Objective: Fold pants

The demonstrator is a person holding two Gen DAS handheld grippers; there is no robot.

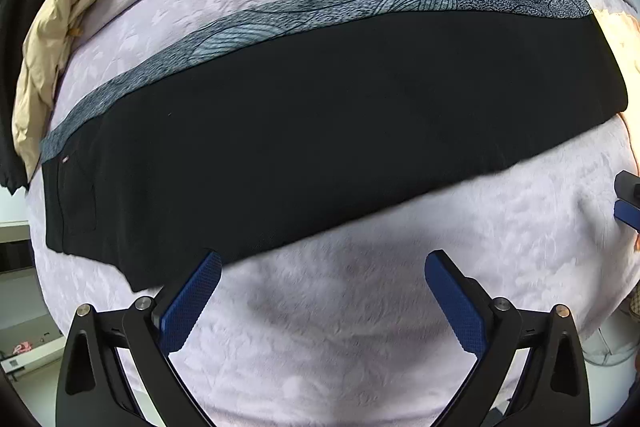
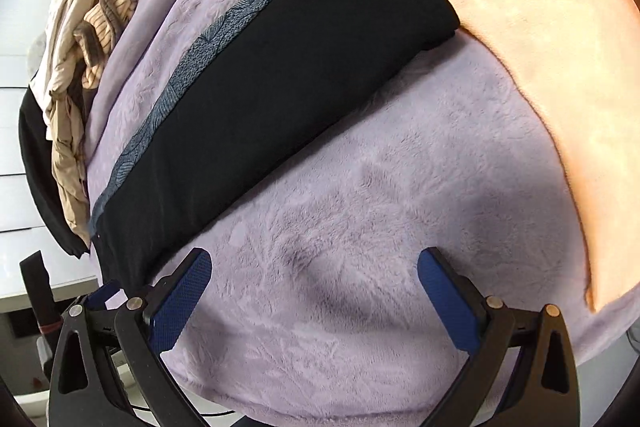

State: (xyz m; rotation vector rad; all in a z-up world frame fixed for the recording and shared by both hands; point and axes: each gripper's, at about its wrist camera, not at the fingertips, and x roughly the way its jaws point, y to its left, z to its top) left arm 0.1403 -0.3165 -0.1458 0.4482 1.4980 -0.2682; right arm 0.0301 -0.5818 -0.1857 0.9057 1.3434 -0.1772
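Black pants with a grey patterned side stripe lie flat as one long band on a lilac fleece blanket. The waist end with a pocket is at the left in the left wrist view. My left gripper hovers open just in front of the near edge of the pants, its left finger close to that edge near the waist end. In the right wrist view the pants run diagonally. My right gripper hangs open over bare blanket beside the pants, holding nothing.
A pile of beige and striped clothes lies beyond the pants at the left, seen also as a beige heap in the left wrist view. A peach blanket covers the right side. The bed edge and the floor are at the left.
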